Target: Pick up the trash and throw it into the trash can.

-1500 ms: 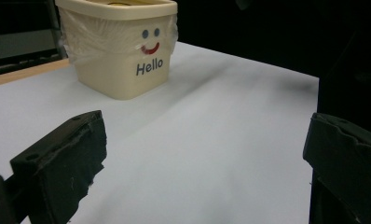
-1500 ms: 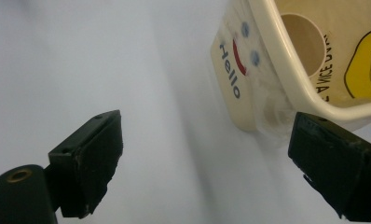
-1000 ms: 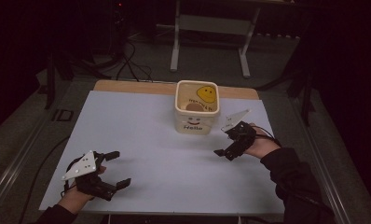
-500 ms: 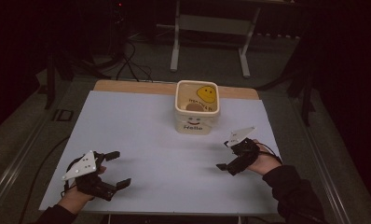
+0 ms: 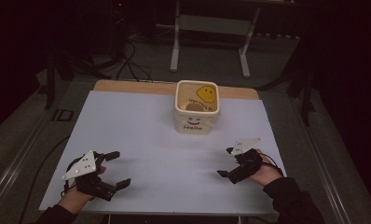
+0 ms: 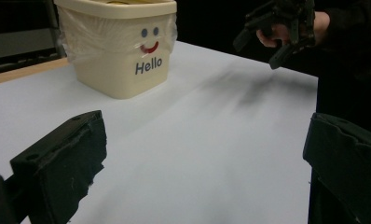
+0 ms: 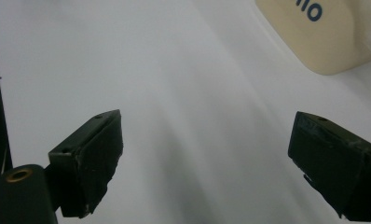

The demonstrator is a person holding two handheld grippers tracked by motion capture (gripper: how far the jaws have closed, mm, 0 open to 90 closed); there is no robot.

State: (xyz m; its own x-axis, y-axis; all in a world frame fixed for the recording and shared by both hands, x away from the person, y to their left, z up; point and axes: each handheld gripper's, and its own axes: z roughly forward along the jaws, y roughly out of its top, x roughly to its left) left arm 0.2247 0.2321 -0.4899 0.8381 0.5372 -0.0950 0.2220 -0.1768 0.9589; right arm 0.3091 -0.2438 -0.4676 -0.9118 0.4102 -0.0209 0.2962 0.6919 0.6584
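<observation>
**High view: two spread grippers low over a white table, one tub at the far edge**

High view, largest thing first: one white table [image 5: 141, 135] takes up most of the frame, with a strip of bare wood along its far edge.

On it stands one cream tub [image 5: 197, 112], upright near the far edge and a little right of centre, well apart from both hands. Its front carries a small smiling face and the word "Hello"; a clear plastic liner is folded over its rim. Inside, a yellow smiley disc [image 5: 206, 94] leans on the far wall and a brown round piece [image 5: 193, 107] lies below it, one of each.

Two forearms in dark sleeves come in from the near edge. The left gripper [image 5: 118, 169] sits at the near left corner, jaws pointing right across the table and spread wide, nothing between them. The right gripper [image 5: 226, 162] is held low over the near right part of the table, jaws pointing left, likewise spread and empty. Each bears one grey three-cornered plate.

In the left gripper view, the tub stands ahead to the left, with the right gripper off to the upper right.
</observation>
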